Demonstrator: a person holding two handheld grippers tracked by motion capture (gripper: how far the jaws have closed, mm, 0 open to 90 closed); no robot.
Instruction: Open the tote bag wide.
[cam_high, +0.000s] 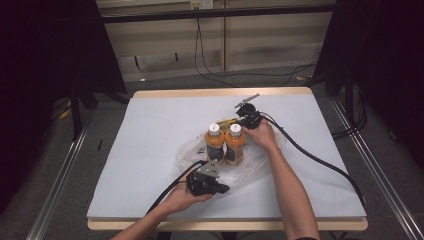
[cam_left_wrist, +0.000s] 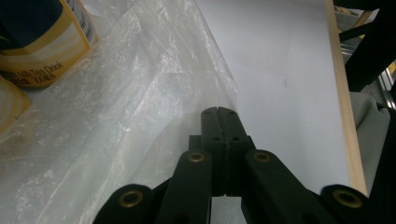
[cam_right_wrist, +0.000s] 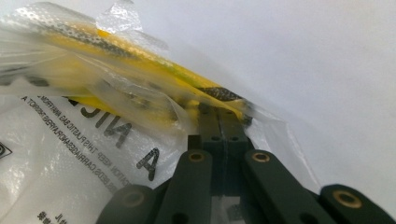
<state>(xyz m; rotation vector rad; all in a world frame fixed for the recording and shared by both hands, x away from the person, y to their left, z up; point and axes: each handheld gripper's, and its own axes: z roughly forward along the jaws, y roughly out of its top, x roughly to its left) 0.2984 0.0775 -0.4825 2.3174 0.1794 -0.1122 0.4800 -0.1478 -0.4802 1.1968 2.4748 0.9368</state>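
Two orange drink bottles (cam_high: 215, 142) (cam_high: 234, 145) with white caps stand upright side by side on a crumpled clear plastic bag (cam_high: 252, 170) in the middle of the table. My left gripper (cam_high: 225, 189) lies at the bag's near edge, its jaws shut on the thin film (cam_left_wrist: 116, 116) at their tips (cam_left_wrist: 218, 112). One bottle's tea-drink label (cam_left_wrist: 42, 46) shows at upper left there. My right gripper (cam_high: 236, 121) sits just behind the bottles, shut (cam_right_wrist: 219, 112) on the bag's yellow-printed strip (cam_right_wrist: 140, 70). Black lettering on the bag (cam_right_wrist: 70, 154) lies to its left.
The white table top (cam_high: 150, 125) has a wooden rim (cam_left_wrist: 345, 116) close beside the left gripper. A thick black cable (cam_high: 320, 160) trails from the right gripper across the table's right side. Dark curtains and floor rails flank the table.
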